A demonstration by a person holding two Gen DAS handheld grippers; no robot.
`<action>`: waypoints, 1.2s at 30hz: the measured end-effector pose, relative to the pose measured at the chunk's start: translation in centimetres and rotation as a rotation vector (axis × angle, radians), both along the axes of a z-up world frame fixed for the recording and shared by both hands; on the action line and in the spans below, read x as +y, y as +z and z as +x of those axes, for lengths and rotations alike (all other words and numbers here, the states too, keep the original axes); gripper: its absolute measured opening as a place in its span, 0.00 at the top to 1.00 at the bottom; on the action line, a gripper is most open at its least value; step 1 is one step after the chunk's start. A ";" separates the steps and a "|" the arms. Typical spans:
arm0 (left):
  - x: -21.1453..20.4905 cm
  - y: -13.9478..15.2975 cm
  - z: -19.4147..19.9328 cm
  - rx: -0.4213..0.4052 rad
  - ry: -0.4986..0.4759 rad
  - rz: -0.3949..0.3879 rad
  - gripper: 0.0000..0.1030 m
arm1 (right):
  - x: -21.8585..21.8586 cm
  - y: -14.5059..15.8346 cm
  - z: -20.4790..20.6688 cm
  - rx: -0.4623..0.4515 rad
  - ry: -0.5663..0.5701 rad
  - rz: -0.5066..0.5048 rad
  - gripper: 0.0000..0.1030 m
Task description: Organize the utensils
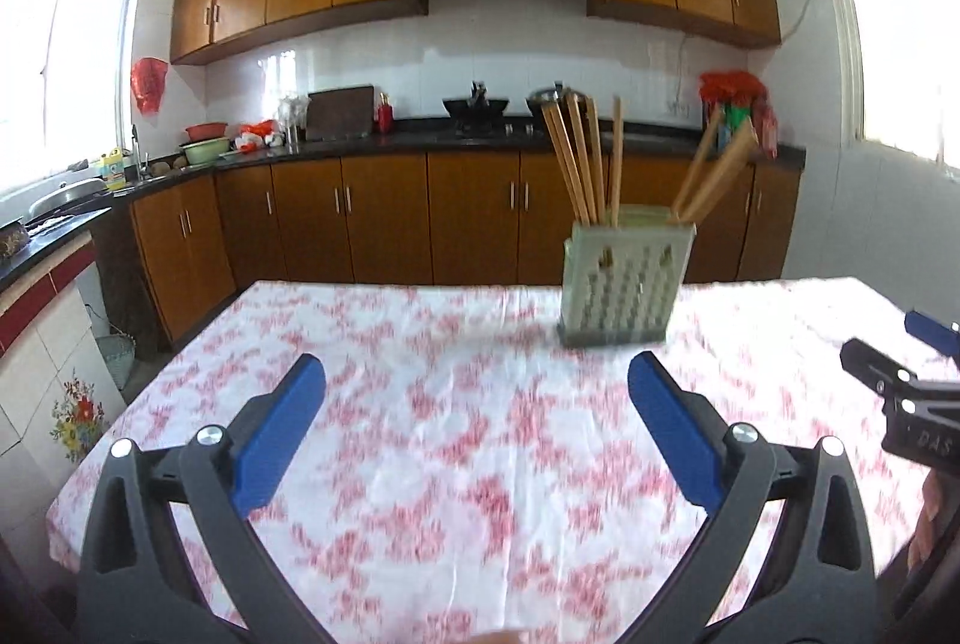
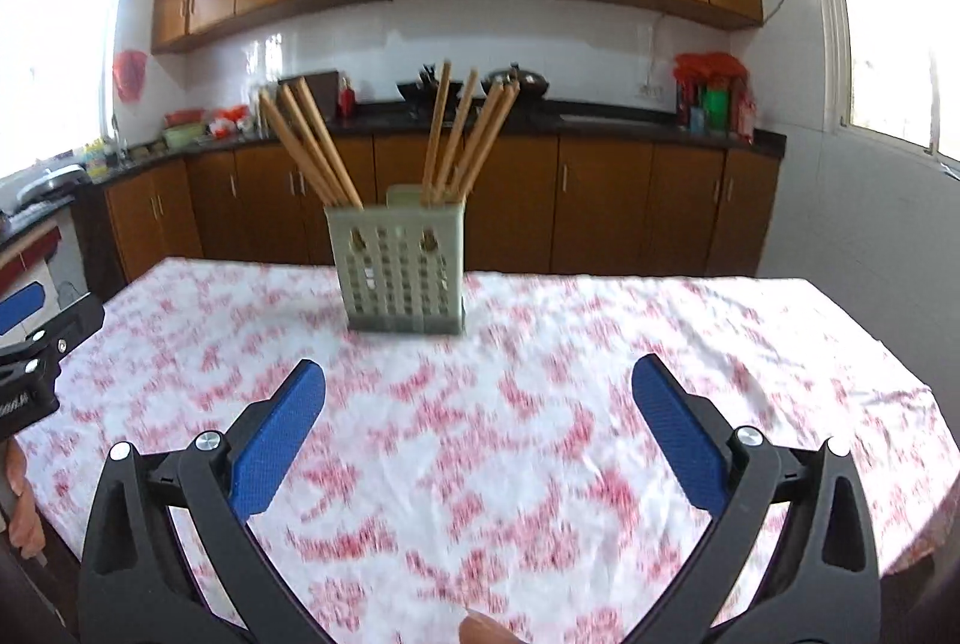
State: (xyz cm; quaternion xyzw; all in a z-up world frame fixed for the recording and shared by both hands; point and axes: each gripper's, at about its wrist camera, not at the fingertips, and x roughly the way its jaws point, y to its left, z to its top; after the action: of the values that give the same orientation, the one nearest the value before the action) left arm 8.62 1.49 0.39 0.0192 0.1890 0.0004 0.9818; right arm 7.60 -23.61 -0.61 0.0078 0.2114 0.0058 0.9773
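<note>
A pale green slotted utensil holder point(image 1: 624, 278) point(image 2: 401, 272) stands upright at the far side of the table, with several wooden chopsticks point(image 1: 585, 158) point(image 2: 456, 134) sticking out of it in two bunches. My left gripper point(image 1: 477, 374) is open over the cloth, short of the holder and to its left, with nothing between its blue pads point(image 1: 282, 428). My right gripper point(image 2: 479, 374) is open too, nearer than the holder and to its right, empty. Each gripper shows at the other view's edge point(image 1: 900, 374) point(image 2: 36, 338).
The table carries a white cloth with a red floral print point(image 1: 420, 434) point(image 2: 540, 404). Behind it run wooden base cabinets point(image 1: 384, 218), a dark counter with a stove, pots and bottles, and a range hood. A finger point(image 2: 480, 632) shows at the bottom edge.
</note>
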 end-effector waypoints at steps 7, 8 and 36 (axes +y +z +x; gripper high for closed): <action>-0.6 -1.8 -0.4 0.054 0.006 -0.010 0.04 | 0.5 -1.2 -1.7 -0.024 -0.044 -0.011 0.02; -0.6 -1.8 -0.4 0.053 0.006 -0.011 0.04 | 0.4 -1.4 -1.5 -0.007 -0.033 0.008 0.02; -1.3 -1.6 -1.3 0.014 -0.021 -0.020 0.04 | -0.2 -1.8 -2.2 -0.014 -0.026 0.046 0.02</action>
State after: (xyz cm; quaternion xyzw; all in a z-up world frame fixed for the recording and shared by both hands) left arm 7.37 0.22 -1.17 0.0115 0.1955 -0.0121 0.9806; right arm 5.45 -23.78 -2.38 0.0329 0.2044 -0.0019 0.9783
